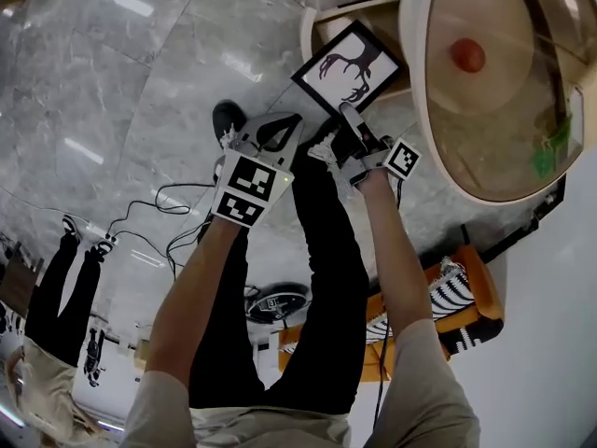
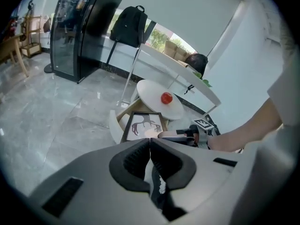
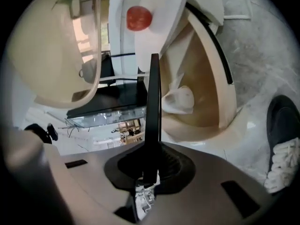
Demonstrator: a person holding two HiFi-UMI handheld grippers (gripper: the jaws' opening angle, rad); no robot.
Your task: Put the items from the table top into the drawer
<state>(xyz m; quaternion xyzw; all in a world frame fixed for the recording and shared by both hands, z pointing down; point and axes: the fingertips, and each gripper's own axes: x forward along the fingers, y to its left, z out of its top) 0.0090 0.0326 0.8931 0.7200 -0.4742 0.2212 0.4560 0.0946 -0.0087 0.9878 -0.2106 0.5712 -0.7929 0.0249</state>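
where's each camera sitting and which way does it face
Head view: on the person's head, looking down at left gripper, right gripper, forearms, legs.
Left gripper view: rides the left gripper, looks along its closed, empty jaws toward the table; right forearm shows.
Right gripper view: rides the right gripper, looks along jaws clamping the picture frame edge-on; a shoe shows.
Shared: all show the red round item.

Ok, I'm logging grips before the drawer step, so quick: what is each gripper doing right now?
Left gripper: shut, empty.
Right gripper: shut on the frame.
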